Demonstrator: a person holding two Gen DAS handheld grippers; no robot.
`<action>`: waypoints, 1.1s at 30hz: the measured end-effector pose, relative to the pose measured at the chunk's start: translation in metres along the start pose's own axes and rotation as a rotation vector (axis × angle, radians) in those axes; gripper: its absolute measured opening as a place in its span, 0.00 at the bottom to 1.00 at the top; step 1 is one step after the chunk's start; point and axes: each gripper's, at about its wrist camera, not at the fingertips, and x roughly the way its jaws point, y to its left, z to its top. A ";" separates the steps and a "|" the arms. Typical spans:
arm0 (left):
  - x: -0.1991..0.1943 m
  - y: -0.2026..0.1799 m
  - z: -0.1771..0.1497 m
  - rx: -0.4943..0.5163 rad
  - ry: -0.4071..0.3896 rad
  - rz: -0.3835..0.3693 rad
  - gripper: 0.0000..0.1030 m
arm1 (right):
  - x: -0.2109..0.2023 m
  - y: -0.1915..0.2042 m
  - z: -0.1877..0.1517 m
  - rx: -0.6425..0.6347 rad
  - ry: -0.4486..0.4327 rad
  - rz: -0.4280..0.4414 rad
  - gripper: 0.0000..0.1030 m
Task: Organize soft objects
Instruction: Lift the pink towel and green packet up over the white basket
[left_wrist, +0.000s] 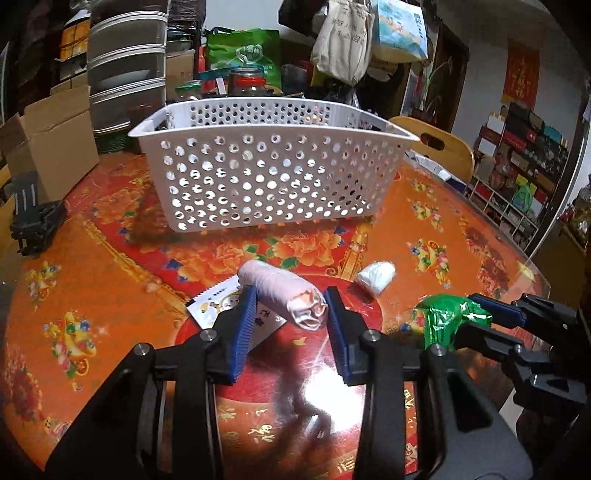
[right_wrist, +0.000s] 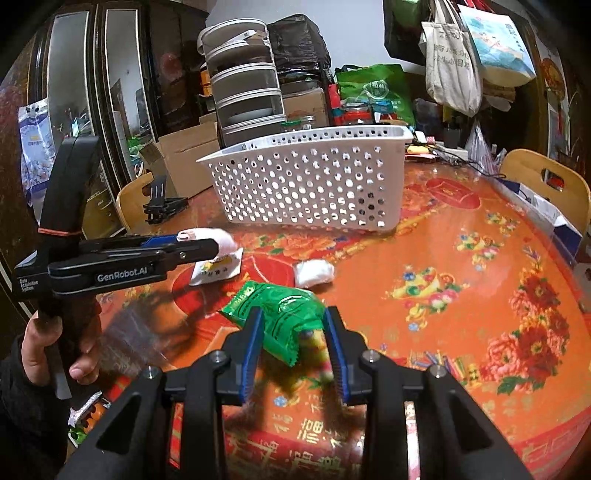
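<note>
A rolled pink cloth (left_wrist: 280, 295) sits between the blue pads of my left gripper (left_wrist: 291, 306), which is shut on it just above the table. From the right wrist view, the same left gripper (right_wrist: 199, 242) holds the pink roll (right_wrist: 216, 236) over a white printed sachet (right_wrist: 214, 271). My right gripper (right_wrist: 293, 325) is shut on a crinkly green packet (right_wrist: 284, 314); the right gripper (left_wrist: 476, 310) and green packet (left_wrist: 447, 321) also show at the right of the left wrist view. A white perforated basket (left_wrist: 273, 177) (right_wrist: 310, 184) stands beyond both. A small white wad (left_wrist: 375, 277) (right_wrist: 314, 273) lies between the grippers.
The round table (left_wrist: 461, 229) has a red-orange flowered cover. A black folded stand (left_wrist: 33, 225) and cardboard boxes (left_wrist: 55, 147) sit at the left edge. Jars and stacked containers (right_wrist: 247, 88) crowd behind the basket. A wooden chair (left_wrist: 439, 144) stands at the far right. A person's hand (right_wrist: 40, 350) grips the left handle.
</note>
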 end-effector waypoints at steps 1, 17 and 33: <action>-0.002 0.001 0.000 -0.001 -0.004 -0.001 0.33 | 0.000 0.001 0.001 -0.003 -0.001 0.000 0.32; -0.044 0.004 0.006 -0.003 -0.109 -0.026 0.32 | -0.009 0.009 0.031 -0.048 -0.039 -0.016 0.31; -0.077 -0.007 0.035 0.006 -0.195 -0.041 0.31 | -0.015 0.015 0.078 -0.125 -0.090 -0.045 0.31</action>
